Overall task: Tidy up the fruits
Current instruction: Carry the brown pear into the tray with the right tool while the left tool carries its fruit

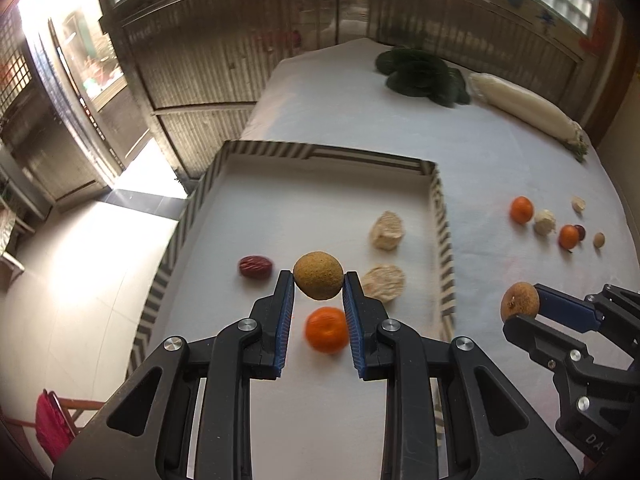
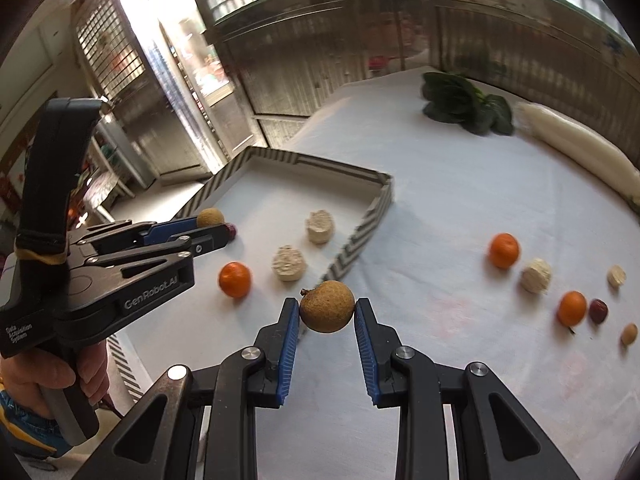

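I hold a brown fruit (image 1: 318, 276) in my left gripper (image 1: 319, 280) over the tray (image 1: 444, 240), another (image 2: 327, 306) in my right gripper (image 2: 327, 310) beside it. Five pieces lie inside; six wait on the cloth (image 2: 440, 208), about halfway.

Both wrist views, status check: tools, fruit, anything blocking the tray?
Left tool shut on a round brown longan above the striped-rim tray. Right tool shut on a second brown longan over the white tablecloth. Nothing blocking.
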A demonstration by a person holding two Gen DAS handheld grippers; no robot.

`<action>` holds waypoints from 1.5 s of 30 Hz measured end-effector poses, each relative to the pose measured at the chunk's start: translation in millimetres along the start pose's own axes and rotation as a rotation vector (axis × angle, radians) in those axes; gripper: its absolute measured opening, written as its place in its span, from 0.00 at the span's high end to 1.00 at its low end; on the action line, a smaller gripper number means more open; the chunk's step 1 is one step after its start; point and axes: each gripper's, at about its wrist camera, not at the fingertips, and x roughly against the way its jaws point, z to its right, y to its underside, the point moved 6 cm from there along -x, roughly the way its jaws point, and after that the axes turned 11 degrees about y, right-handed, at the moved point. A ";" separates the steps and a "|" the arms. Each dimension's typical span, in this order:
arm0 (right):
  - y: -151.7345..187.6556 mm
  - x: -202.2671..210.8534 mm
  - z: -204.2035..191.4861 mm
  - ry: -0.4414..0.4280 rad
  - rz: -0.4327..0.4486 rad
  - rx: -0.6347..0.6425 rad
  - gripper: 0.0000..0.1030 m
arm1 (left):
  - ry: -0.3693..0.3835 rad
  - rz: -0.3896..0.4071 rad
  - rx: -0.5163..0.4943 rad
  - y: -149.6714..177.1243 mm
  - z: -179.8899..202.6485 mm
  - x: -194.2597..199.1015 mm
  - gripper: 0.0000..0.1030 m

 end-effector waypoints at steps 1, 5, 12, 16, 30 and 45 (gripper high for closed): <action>-0.8 -1.3 -4.5 -0.006 -0.002 0.008 0.73 | -0.003 0.000 0.005 0.5 -3.1 0.1 0.77; -4.6 -5.5 -19.5 -0.024 -0.008 0.037 0.73 | -0.015 -0.004 0.030 4.5 -15.7 0.8 0.77; -5.4 -17.3 -49.5 -0.058 -0.033 0.104 0.73 | -0.031 -0.026 0.078 13.4 -38.1 -5.0 0.77; -2.3 -25.1 -62.3 -0.070 -0.055 0.130 0.73 | -0.040 -0.033 0.096 17.3 -47.3 -6.6 0.77; 5.1 -49.8 -75.2 -0.079 -0.111 0.152 0.73 | -0.050 -0.072 0.144 29.9 -64.4 -22.8 0.77; 6.7 -70.1 -77.4 -0.041 -0.139 0.191 0.73 | -0.055 -0.109 0.160 36.0 -65.0 -37.5 0.77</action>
